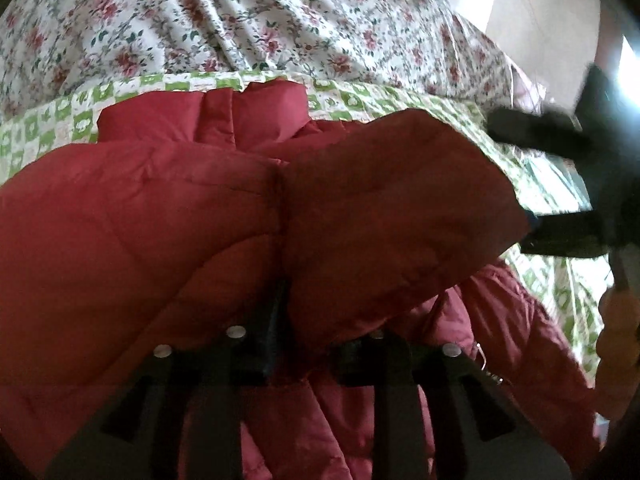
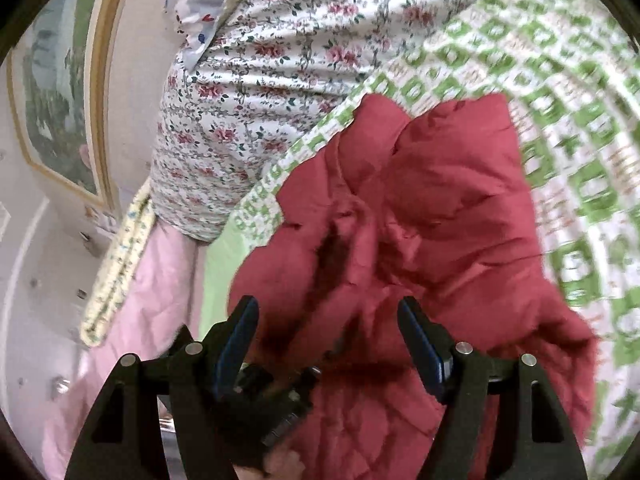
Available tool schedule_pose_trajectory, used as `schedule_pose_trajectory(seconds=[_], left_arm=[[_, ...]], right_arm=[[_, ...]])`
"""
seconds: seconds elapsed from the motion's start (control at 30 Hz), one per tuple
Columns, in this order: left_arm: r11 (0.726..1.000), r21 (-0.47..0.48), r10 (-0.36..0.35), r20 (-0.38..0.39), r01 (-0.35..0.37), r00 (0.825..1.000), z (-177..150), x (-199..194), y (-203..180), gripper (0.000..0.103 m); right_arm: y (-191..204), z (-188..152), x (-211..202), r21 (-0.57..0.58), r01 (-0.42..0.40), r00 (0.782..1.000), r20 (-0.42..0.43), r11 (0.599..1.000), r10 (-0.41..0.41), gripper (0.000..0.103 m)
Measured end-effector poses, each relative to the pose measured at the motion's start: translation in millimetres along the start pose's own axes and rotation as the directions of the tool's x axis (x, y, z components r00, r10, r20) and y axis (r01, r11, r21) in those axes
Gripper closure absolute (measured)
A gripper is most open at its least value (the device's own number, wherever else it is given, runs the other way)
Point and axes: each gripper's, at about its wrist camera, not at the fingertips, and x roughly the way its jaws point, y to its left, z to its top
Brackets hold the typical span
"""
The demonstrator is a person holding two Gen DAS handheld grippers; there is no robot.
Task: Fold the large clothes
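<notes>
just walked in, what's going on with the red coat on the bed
A person is folding a red padded jacket on a bed with a green-checked sheet, using a hand-held gripper in each hand. The left hand-held gripper has a puffy fold of the jacket bunched between its fingers. The right hand-held gripper is open, poised over the jacket without gripping it. A floral quilt lies behind.

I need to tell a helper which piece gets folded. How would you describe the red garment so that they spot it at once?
Start from the bed, spread with a green-and-white checked sheet beside a rose-print cover. On the checked sheet lies a red puffy quilted jacket, bunched up. It is the only plain, padded piece; everything around it is thin printed fabric.
</notes>
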Motion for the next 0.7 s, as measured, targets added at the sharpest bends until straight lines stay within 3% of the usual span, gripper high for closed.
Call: schedule_pose_trajectory(seconds=[0.1, 0.13, 0.2, 0.23, 0.47, 0.7], left_arm=[[1.0, 0.017, 0.008, -0.004, -0.008, 1.0, 0.1, 2.3, -2.6, 0.074], [1.0, 0.016, 0.004, -0.005, -0.004, 1.0, 0.7, 2.2, -3.1, 0.073], [1.0, -0.001, -0.016, -0.014, 0.016, 1.0, 1.5, -0.5, -0.9, 0.067], [1.0, -0.01, -0.03, -0.019, 0.03, 0.999, 1.4, -2.7, 0.9, 0.066], [0.986, -0.096, -0.135, -0.009, 0.133, 0.991, -6.0, -36.8, 26.5, 0.064], [0.978, -0.185, -0.08, 0.076, 0.093, 0.994, 2.9, -80.0, 71.9, 0.064]], right_arm=[[-2.1, 4.3, 13.0, 0.02, -0.009, 1.0, -0.009, 1.0, 0.009, 0.029], [-2.8, 5.3, 18.1, 0.023, -0.002, 1.0, -0.016, 1.0, 0.003, 0.034], [-3.6, 6.0, 24.7, 0.009, 0.022, 0.999, -0.024, 1.0, -0.022, 0.066], [-4.2, 5.9, 27.5, 0.0, 0.049, 0.998, -0.031, 0.999, -0.049, 0.09], [-5.4, 3.7, 25.8, -0.056, 0.134, 0.991, -0.013, 0.989, -0.135, 0.095], [7.7, 11.7, 1.6, -0.13, 0.187, 0.981, 0.083, 0.974, -0.178, 0.096]])
